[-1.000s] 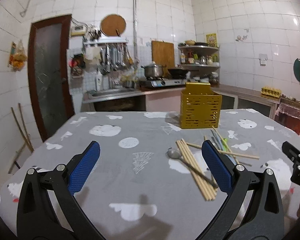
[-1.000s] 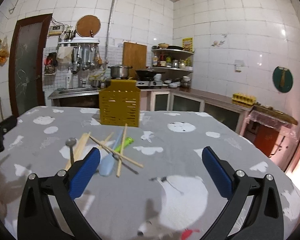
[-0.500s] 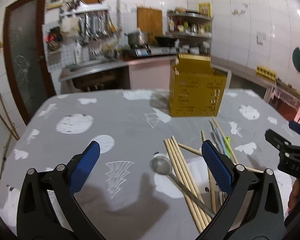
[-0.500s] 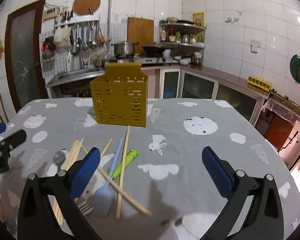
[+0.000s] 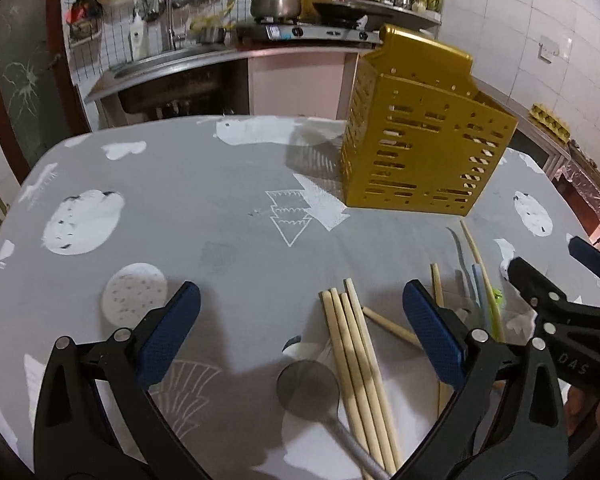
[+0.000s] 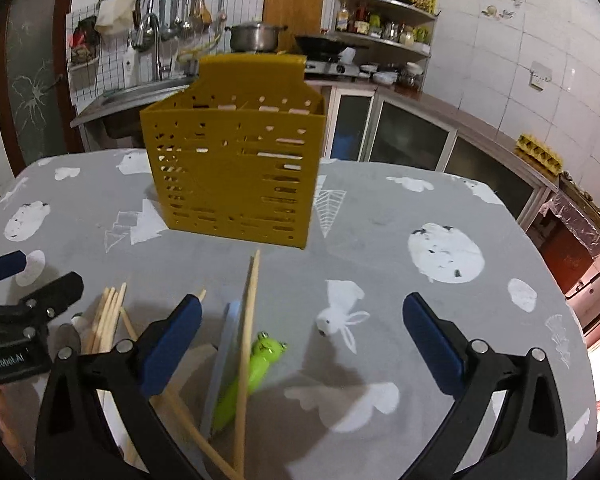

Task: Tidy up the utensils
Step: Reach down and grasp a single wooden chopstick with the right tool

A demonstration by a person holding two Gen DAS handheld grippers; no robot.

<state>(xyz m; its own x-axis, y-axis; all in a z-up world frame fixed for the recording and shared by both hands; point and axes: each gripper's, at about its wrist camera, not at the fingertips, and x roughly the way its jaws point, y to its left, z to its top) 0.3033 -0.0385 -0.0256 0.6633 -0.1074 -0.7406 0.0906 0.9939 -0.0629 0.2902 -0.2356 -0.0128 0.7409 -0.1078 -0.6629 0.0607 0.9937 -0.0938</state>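
Note:
A yellow perforated utensil holder [image 5: 422,142] [image 6: 236,168] stands upright at the far middle of the table. Wooden chopsticks [image 5: 358,364] [image 6: 246,344] lie scattered in front of it, with a metal spoon [image 5: 308,386], a pale blue utensil [image 6: 220,364] and a green frog-handled utensil [image 6: 256,372]. My left gripper [image 5: 300,334] hangs open over the spoon bowl and the bundle of chopsticks. My right gripper [image 6: 300,340] is open above the green and blue utensils, holding nothing. Each gripper shows at the edge of the other's view.
The table wears a grey cloth [image 5: 204,208] with white prints. Behind it run a kitchen counter with sink [image 5: 160,64], a stove with a pot [image 5: 276,2] and shelves of jars [image 6: 380,24]. A dark door [image 5: 16,76] is at the left.
Both grippers have moved forward and tipped downward, so the utensils and the yellow holder now appear much closer. Both stay open.

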